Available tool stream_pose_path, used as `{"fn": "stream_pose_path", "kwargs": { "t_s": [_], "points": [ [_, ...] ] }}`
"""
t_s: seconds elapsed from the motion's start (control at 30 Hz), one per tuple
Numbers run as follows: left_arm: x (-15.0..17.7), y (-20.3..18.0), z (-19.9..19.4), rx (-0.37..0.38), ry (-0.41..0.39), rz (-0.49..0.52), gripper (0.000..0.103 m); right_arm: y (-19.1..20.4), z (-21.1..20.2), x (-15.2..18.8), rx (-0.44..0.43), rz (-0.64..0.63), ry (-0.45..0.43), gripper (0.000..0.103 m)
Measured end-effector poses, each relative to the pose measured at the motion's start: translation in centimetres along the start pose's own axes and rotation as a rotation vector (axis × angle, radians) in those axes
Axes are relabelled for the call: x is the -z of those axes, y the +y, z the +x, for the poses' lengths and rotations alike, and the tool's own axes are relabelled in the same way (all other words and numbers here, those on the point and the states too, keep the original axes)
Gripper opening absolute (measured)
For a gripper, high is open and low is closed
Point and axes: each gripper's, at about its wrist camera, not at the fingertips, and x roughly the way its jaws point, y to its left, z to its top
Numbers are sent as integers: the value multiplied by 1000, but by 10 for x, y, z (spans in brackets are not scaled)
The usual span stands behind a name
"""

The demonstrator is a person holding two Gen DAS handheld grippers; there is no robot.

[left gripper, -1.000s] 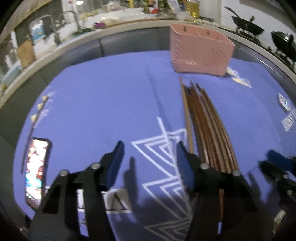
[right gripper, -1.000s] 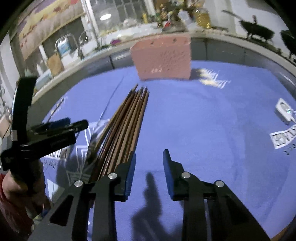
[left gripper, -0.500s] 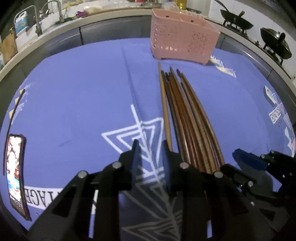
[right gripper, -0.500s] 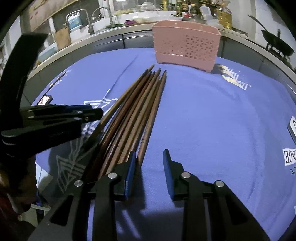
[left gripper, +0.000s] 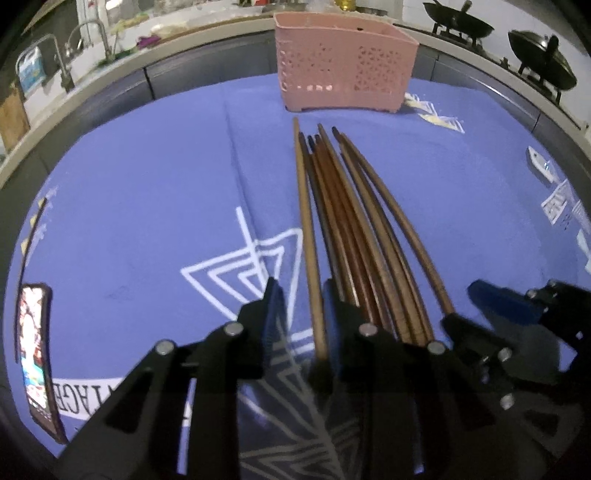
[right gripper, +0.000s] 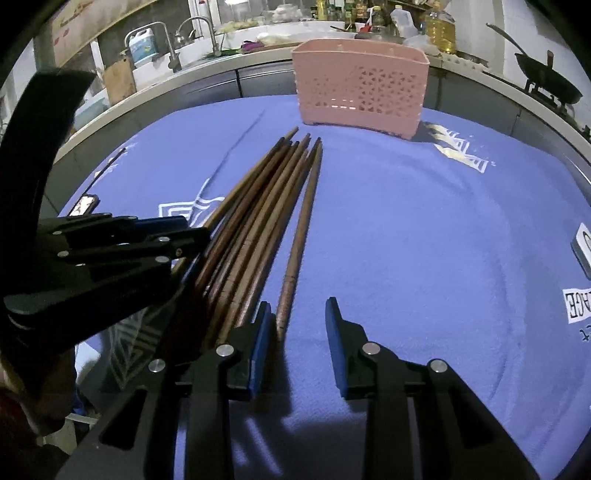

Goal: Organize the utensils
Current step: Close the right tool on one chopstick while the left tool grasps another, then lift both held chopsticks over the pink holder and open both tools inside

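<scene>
A violet-blue cloth with white geometric prints (left gripper: 147, 177) covers the surface. Behind it runs a pale counter edge over dark grey cabinet fronts (right gripper: 210, 86). A curved metal tap (right gripper: 201, 31) stands at a sink beside a clear plastic jug with a blue label (right gripper: 142, 46). Bottles of oil and sauces (right gripper: 436, 26) crowd the back ledge. A black wok (right gripper: 546, 83) rests on a stove at right. The light is dim.

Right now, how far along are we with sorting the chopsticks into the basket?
Barely started. Nothing looks done: no chopstick shows in the pink basket, and the bundle of chopsticks lies on the blue cloth. In hand: the left gripper straddles the leftmost chopstick, the right gripper the rightmost chopstick; neither has closed. Left: gripping and moving every chopstick.
</scene>
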Motion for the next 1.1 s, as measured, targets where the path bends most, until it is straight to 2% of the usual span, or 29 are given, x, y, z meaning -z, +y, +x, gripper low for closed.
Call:
{"fn": "stream_pose_path", "kwargs": {
  "t_s": [0.03, 0.1, 0.2, 0.3, 0.33, 0.43, 0.57, 0.63, 0.7, 0.8, 0.87, 0.9, 0.97, 1.03, 1.1],
  "points": [
    [1, -1, -1, 3, -5, 10, 8, -4, 0, 0, -1, 10, -3, 16],
    [2, 1, -1, 19, -3, 11, 8, -12, -1, 2, -3, 28, -3, 7],
    [7, 7, -6, 43, 7, 18, 7, -25, -7, 6, 14, 46, 4, 7],
    [20, 11, -15, 55, 23, 47, 7, -37, -16, 15, -15, 70, 42, 7],
    [22, 12, -16, 65, 39, 53, 11, -39, -18, 17, -25, 73, 58, 7],
    [17, 17, -14, 66, 51, 68, 45, -39, -17, 12, -25, 40, 96, 7],
    [-13, 16, -5, 39, 21, 98, 46, -35, 5, -19, -41, -12, 119, 8],
    [-31, 15, 8, 3, 17, 124, 46, -33, 18, -38, -40, -25, 124, 8],
    [-46, 17, 25, 7, 47, 122, 42, -34, 31, -58, -47, -27, 134, 8],
    [-64, 19, 41, 37, 48, 107, 41, -37, 51, -89, -60, -2, 159, 8],
    [-76, 20, 50, 63, 63, 91, 39, -41, 63, -108, -105, 29, 172, 11],
    [-79, 23, 52, 74, 66, 85, 35, -42, 67, -113, -125, 39, 178, 16],
    [-88, 22, 56, 98, 66, 86, 9, -48, 75, -125, -156, 78, 189, 17],
    [-93, 19, 59, 104, 71, 90, 7, -48, 80, -131, -161, 69, 186, 16],
    [-96, 17, 61, 104, 71, 96, 6, -50, 80, -130, -147, 65, 181, 6]
  ]
}}
